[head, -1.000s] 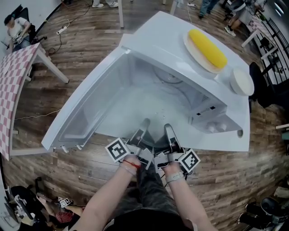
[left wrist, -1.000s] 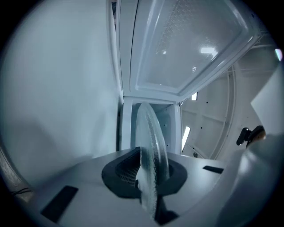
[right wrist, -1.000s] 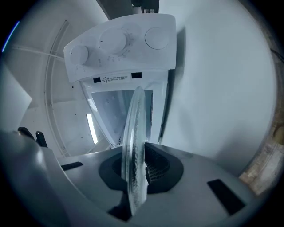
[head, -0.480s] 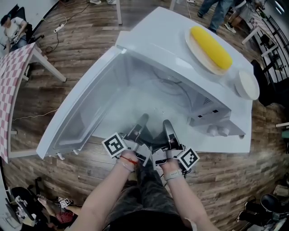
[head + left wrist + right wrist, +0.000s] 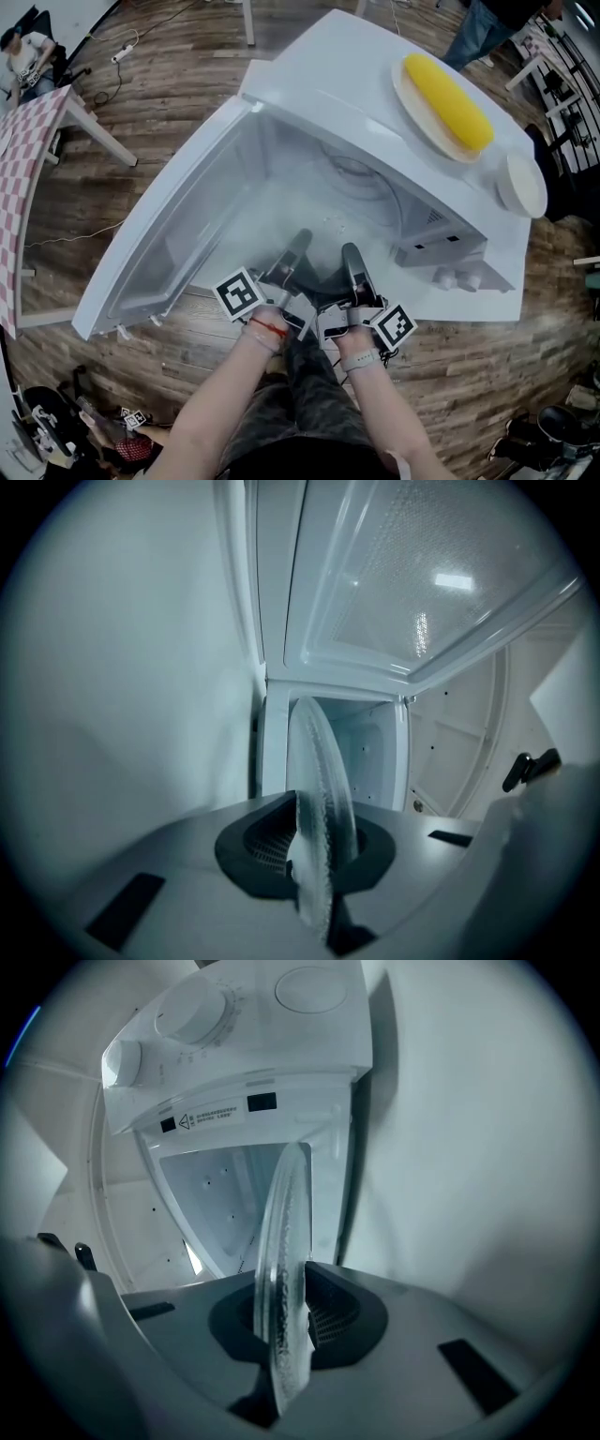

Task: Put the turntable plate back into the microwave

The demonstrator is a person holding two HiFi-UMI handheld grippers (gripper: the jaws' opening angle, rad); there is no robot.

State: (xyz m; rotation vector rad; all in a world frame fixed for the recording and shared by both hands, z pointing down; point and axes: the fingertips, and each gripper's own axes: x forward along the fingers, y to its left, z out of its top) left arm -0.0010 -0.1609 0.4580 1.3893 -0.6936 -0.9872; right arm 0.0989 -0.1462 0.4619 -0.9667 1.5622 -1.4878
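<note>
We read no words or numbers. Upper left of the right gripper view, the microwave bears a label with a warning triangle and unreadably fine print. Lower middle of the head view, the left gripper and right gripper each carry a square code marker.

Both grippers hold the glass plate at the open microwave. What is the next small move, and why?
Probably ease both grippers a little further forward, keeping the plate level. The left gripper and right gripper are each shut on the rim of the turntable plate, the door stands wide open, and the jaws are only at the front of the microwave cavity.
</note>
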